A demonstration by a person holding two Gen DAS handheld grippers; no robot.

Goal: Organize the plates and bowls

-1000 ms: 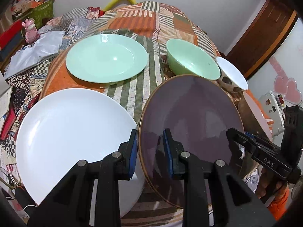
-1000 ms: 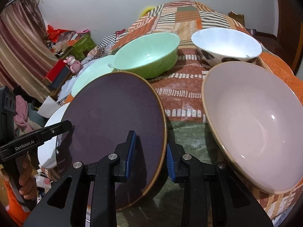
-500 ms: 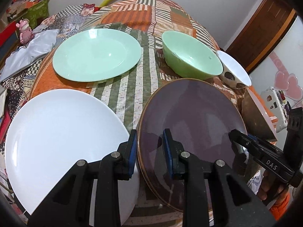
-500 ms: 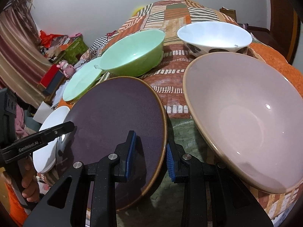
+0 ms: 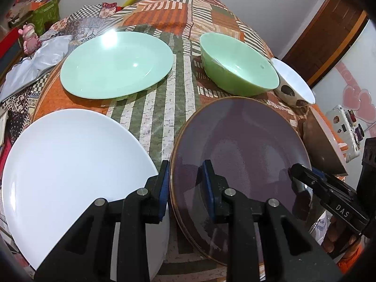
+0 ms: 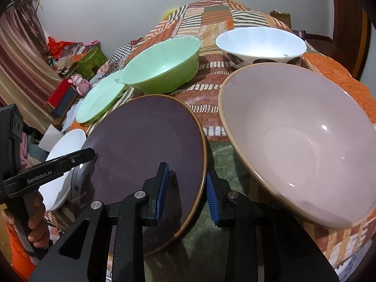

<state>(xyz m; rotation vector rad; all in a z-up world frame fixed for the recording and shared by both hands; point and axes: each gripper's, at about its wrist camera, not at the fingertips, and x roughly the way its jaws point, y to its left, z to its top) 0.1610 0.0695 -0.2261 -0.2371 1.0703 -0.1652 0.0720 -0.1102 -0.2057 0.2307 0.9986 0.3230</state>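
You've got a purple plate (image 5: pixel 242 141) with a satiny, slightly speckled glaze and a bare tan rim, next to a white plate (image 5: pixel 70 164) that's smooth and only softly shiny. The mint green plate (image 5: pixel 117 63) and green bowl (image 5: pixel 237 70) look like glossy glassy stuff throwing bright highlights, and the big pale pink bowl (image 6: pixel 305 141) is shiny glazed ceramic too. All of it sits on a soft woven patchwork cloth (image 5: pixel 164 108), and your grippers are matt black plastic with ribbed blue rubbery pads (image 6: pixel 211 195) and small metal pins (image 5: pixel 229 190).
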